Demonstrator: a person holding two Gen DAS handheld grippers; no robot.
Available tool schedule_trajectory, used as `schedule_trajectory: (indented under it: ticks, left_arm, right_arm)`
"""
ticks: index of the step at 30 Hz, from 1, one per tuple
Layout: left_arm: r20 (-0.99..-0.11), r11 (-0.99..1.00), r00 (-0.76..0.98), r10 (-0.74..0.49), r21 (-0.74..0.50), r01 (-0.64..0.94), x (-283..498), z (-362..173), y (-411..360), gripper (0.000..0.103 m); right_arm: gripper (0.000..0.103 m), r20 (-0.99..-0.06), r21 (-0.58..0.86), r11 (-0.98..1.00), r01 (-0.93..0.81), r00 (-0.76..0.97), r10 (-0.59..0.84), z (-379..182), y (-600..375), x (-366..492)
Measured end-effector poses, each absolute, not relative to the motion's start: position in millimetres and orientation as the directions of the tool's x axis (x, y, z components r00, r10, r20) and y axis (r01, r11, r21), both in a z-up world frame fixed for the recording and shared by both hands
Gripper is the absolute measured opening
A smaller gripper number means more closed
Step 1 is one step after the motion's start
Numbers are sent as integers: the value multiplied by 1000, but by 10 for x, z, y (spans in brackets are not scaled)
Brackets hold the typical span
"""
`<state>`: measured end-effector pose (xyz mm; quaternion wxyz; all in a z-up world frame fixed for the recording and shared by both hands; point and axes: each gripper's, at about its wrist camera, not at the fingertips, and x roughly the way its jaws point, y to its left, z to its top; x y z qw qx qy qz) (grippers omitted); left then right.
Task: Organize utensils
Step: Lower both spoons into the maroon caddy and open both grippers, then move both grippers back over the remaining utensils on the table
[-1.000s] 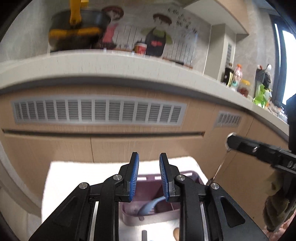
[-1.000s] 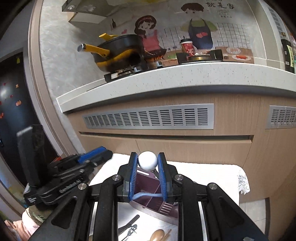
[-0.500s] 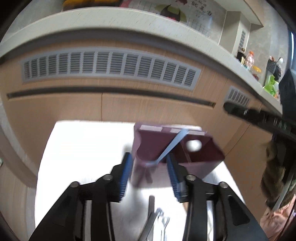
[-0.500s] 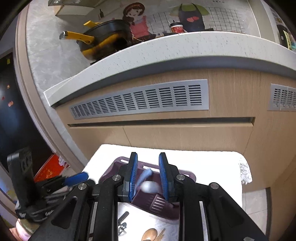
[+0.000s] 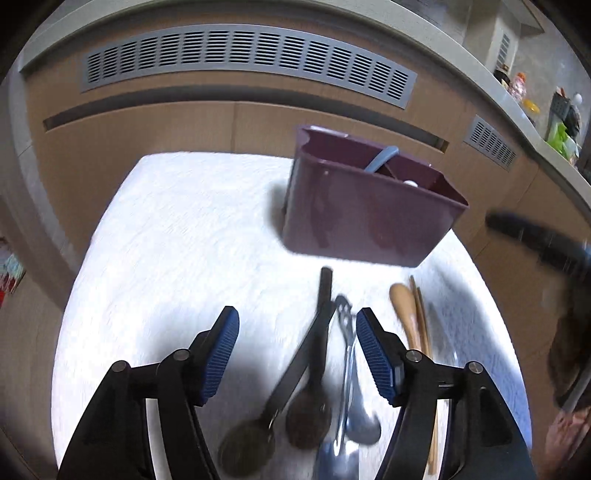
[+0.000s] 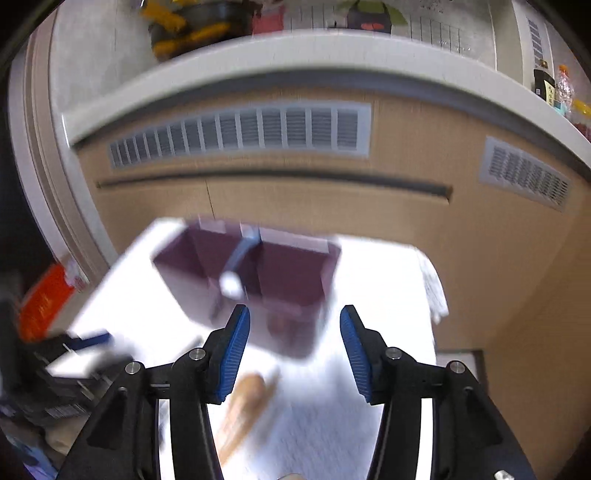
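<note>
- Left gripper (image 5: 297, 326) hovering above the white-covered worktop (image 5: 177, 236), jaws wide apart, nothing between the pads.
- Right gripper (image 6: 294, 326) likewise with jaws spread and empty, aimed at the purple caddy (image 6: 280, 266).
- Purple caddy (image 5: 364, 218) standing upright on the worktop, toward the cabinet side; blue utensil (image 5: 382, 158) leaning in its left compartment, white-tipped utensil (image 5: 410, 183) poking up in a compartment to the right of it.
- Seen only from the left wrist: loose utensils lying just in front of the caddy, under the left gripper — two dark spoons (image 5: 314, 373) with bowls nearest the camera, metal cutlery (image 5: 347, 373) beside them, then a wooden spoon (image 5: 404, 317) and chopsticks (image 5: 421, 321) furthest right.
- From the right wrist, heavily blurred: only the wooden spoon (image 6: 243, 410) recognisable in front of the caddy, perhaps with the chopsticks alongside; blue utensil (image 6: 240, 254) and white tip (image 6: 231, 284) visible inside the caddy.
- Seen only from the right wrist: dark pan with yellow handles (image 6: 188, 26) on the counter above the cabinet vents (image 6: 243, 133), well behind the caddy.
</note>
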<state>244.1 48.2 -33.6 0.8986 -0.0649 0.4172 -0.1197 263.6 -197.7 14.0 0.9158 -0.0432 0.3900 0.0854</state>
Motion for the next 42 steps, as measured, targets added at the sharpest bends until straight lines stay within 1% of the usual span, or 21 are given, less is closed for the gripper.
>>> schedule_trajectory:
  ticks: [2,4,5,6,7,8,10,11,12,15,16,17,18,19,20,27,32,35,37,40,42]
  left_arm:
    - [-736,966,628,-255,-222,132,2321,-353,556,77]
    - [-744,968,623,-242,-227,106,2250,-372,622,78]
    - [-746,969,622,-239,-229,97,2213,-378,656,78]
    - [-746,969,623,-237,-230,92,2196,-371,678,78]
    - [-744,970,626,-231,-229,85,2157,-368,714,78]
    - [-744,971,628,-226,-227,81,2134,-364,741,78]
    - [-748,972,627,-220,-224,74,2115,-370,783,78]
    - [-749,971,625,-220,-227,69,2111,-377,802,78]
    - [-752,971,622,-219,-230,63,2111,-388,817,78]
    - [-760,969,612,-220,-245,45,2124,-424,855,78]
    - [-762,968,609,-221,-248,41,2129,-437,858,78]
    - [-765,968,605,-221,-248,40,2133,-450,852,78]
    - [-768,968,601,-222,-247,42,2135,-460,842,78]
    - [-769,968,599,-225,-247,46,2134,-465,829,78]
    - [-770,967,596,-229,-248,51,2135,-469,814,78]
    - [-777,968,583,-238,-241,73,2125,-478,734,78]
    - [-778,968,580,-241,-239,81,2120,-473,702,78]
    - [-778,967,579,-244,-240,86,2116,-470,691,78]
    - [-778,967,579,-246,-242,85,2121,-473,685,80]
    - [-780,965,572,-253,-249,87,2146,-492,646,81]
    - [-782,964,567,-259,-249,98,2139,-499,607,81]
  right_arm:
    - [49,-753,-50,981,-189,652,87,-37,-1957,2527]
    - [55,-781,-66,978,-197,620,73,-163,-1930,2458]
    - [62,-795,-77,977,-201,604,62,-226,-1914,2431]
    - [66,-802,-96,975,-200,595,43,-284,-1896,2396]
    - [67,-805,-107,974,-199,593,32,-310,-1893,2380]
    - [71,-807,-122,973,-197,591,18,-341,-1890,2349]
    - [85,-811,-140,973,-185,586,-5,-374,-1909,2305]
    - [96,-812,-146,973,-181,584,-13,-387,-1911,2284]
    - [101,-811,-152,972,-181,585,-19,-396,-1917,2250]
    - [101,-812,-103,976,-191,582,29,-432,-1929,2129]
    - [94,-818,-86,977,-195,573,43,-456,-1917,2104]
    - [65,-832,-82,975,-206,552,46,-491,-1892,2094]
    - [23,-855,-72,971,-229,515,58,-534,-1848,2111]
    - [11,-872,-35,971,-239,481,87,-569,-1829,2124]
    - [8,-875,5,974,-228,470,115,-582,-1824,2140]
    - [8,-886,108,978,-180,429,177,-656,-1685,2337]
    - [8,-896,71,992,-107,430,110,-710,-1679,2472]
    - [9,-901,55,992,-111,422,97,-714,-1707,2484]
    - [10,-903,63,988,-143,414,118,-710,-1723,2446]
    - [10,-906,131,981,-144,383,177,-702,-1739,2442]
    - [10,-905,116,984,-137,394,161,-704,-1694,2479]
